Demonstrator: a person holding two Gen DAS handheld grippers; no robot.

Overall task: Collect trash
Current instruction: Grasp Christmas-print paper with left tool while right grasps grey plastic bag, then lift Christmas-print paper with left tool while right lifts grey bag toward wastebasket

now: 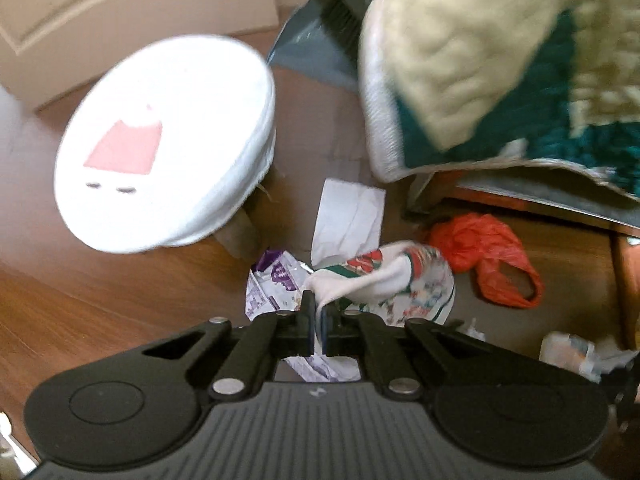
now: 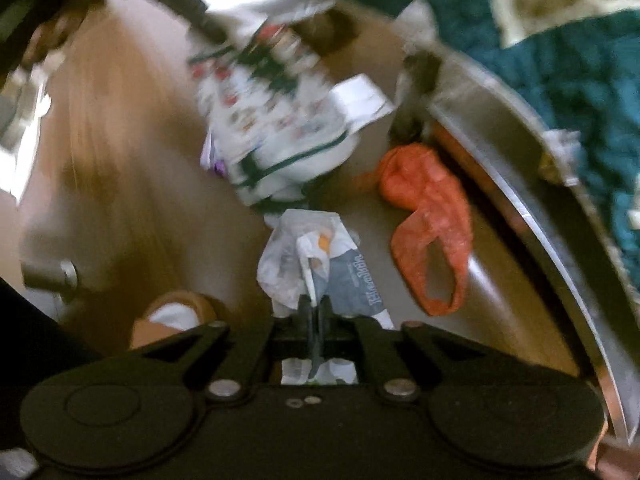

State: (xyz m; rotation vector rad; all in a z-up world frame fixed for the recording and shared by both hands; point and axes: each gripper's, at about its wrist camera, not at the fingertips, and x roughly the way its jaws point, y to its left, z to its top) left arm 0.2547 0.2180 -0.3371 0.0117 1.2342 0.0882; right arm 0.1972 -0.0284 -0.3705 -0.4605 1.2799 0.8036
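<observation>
My left gripper (image 1: 318, 312) is shut on the rim of a white plastic bag with red and green print (image 1: 404, 284), held just above the wooden floor; the bag also shows blurred in the right wrist view (image 2: 276, 120). My right gripper (image 2: 316, 308) is shut on a crumpled white and grey wrapper with an orange patch (image 2: 308, 260). An orange plastic bag (image 1: 492, 256) lies on the floor to the right, also in the right wrist view (image 2: 428, 216). A white paper sheet (image 1: 348, 216) and a purple-printed wrapper (image 1: 272, 284) lie by the held bag.
A round white stool with a pink shape (image 1: 160, 140) stands at left. A chair with a cream and teal blanket (image 1: 520, 80) is at right. A grey dustpan (image 1: 320, 44) lies behind. More wrappers (image 1: 572, 352) lie at lower right. A slippered foot (image 2: 172, 316) is near.
</observation>
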